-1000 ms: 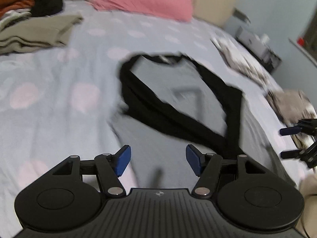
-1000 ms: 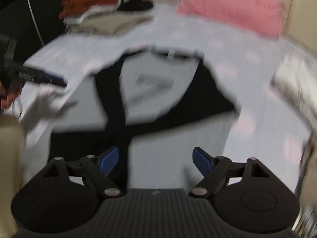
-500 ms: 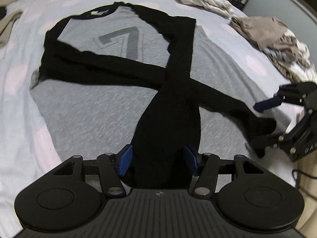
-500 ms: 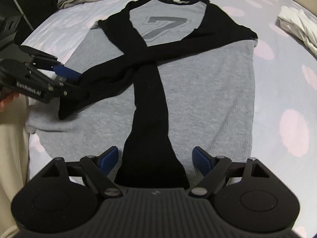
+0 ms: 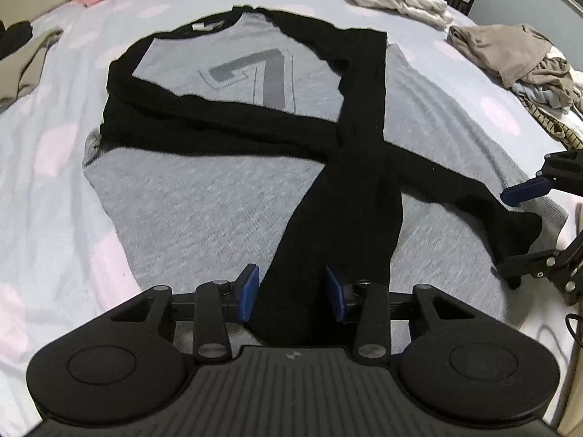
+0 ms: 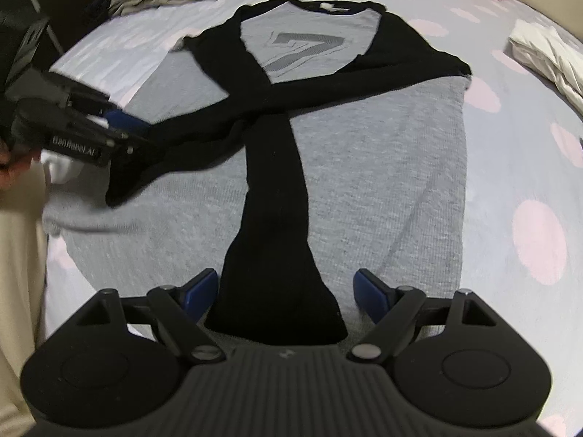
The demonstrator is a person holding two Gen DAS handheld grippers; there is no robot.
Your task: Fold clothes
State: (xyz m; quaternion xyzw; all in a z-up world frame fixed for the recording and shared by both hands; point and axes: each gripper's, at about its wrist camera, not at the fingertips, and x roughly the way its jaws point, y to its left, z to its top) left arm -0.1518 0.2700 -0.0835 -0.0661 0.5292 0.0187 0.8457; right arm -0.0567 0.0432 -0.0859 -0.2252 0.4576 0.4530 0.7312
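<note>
Though flat — shirt [image 5: 204, 196], sleeves crossed

The shirt [image 5: 204, 196] is showing a soft grey knit with a fine ribbed, matt weave, and its sleeves [image 5: 349, 189] are looking like matt black cloth. The bedsheet [image 5: 54, 153] is lying smooth and matt, pale cloth printed with pink spots. The left gripper [image 5: 292, 293] is presenting matt black plastic with ridged casing, small shiny metal screws and smooth blue pads [image 5: 249, 291]. The right gripper [image 6: 286, 291] is looking the same.
</note>
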